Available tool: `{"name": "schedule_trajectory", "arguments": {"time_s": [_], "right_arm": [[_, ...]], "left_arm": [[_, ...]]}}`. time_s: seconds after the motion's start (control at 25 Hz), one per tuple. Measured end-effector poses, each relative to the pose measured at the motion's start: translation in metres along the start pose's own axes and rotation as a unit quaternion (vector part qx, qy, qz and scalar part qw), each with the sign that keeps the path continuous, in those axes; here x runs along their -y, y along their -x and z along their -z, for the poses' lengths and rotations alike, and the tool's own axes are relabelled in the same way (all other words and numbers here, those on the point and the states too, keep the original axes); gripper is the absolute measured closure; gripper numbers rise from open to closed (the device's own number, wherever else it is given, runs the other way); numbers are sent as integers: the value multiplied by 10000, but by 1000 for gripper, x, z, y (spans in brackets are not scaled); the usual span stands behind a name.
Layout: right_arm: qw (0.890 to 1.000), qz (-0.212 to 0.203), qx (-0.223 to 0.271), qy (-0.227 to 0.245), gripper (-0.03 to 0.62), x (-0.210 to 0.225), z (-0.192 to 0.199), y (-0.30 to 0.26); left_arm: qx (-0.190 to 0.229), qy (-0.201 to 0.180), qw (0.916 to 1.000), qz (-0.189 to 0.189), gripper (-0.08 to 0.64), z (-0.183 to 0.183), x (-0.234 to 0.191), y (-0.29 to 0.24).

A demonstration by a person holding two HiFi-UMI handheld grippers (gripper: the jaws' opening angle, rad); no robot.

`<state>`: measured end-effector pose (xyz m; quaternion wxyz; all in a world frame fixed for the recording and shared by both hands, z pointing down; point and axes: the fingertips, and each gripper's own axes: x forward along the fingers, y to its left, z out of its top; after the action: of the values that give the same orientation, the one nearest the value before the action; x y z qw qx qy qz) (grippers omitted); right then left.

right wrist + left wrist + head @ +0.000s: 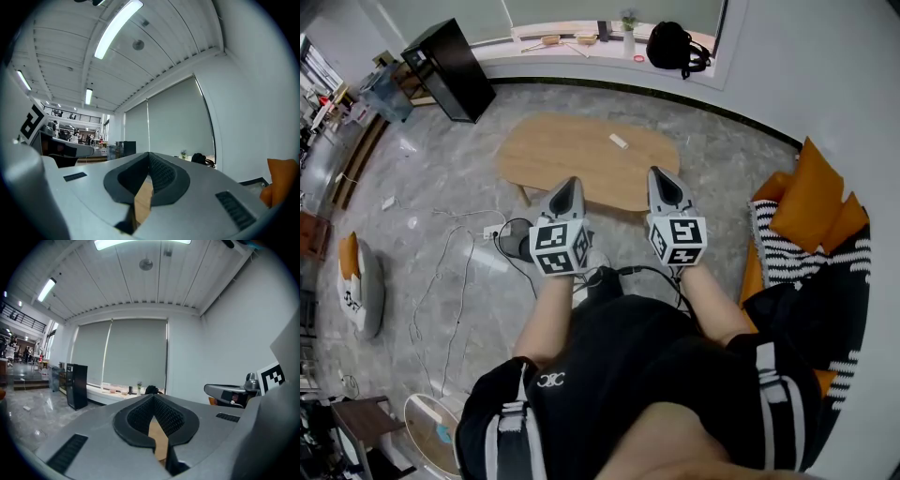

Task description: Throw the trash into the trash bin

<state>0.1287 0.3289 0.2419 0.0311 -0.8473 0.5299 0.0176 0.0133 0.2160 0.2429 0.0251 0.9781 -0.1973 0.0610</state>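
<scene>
- The grey polished floor fills most of the head view, with thin cables trailing across it at the left.
- A person in a black top stands at the bottom of the head view, both forearms reaching forward.
- A sofa sits at the right edge, with orange cushions and a black-and-white striped throw on it.
- The oval wooden counter stands on the floor just ahead of the person.
- A tall black cabinet stands at the upper left near the window ledge.
- A black bag rests on the ledge to the right.
- The left gripper is held roughly level over the near edge of the counter. In the left gripper view its jaws are pressed together at the tips with nothing between them; counter wood shows through the gap behind the tips.
- The right gripper is held level beside it, the two apart. Its jaws are also pressed together at the tips and empty.
- A small white item, apparently the trash, lies on the far right part of the counter, beyond both grippers and touched by neither.
</scene>
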Motion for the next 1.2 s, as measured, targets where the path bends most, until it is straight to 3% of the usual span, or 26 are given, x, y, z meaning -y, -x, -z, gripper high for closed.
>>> {"name": "schedule_trajectory", "arguments": {"time_s": [0.32,0.76,0.96,1.2], "right_arm": [[9999,2,-90,121,589,15,-5,-94],[9998,-20,-171,119,589,16,-10,-271],[9993,4,-370,104,589,24,9,-324],[9970,-206,-727,169,589,36,39,-359]], "left_arm": [[-116,103,9998,120,548,-13,-44,-86],[-199,97,9997,121,548,-51,-156,-211],[-385,41,9992,133,548,-47,-191,-255],[-578,260,9979,-93,548,-29,-214,-285]]}}
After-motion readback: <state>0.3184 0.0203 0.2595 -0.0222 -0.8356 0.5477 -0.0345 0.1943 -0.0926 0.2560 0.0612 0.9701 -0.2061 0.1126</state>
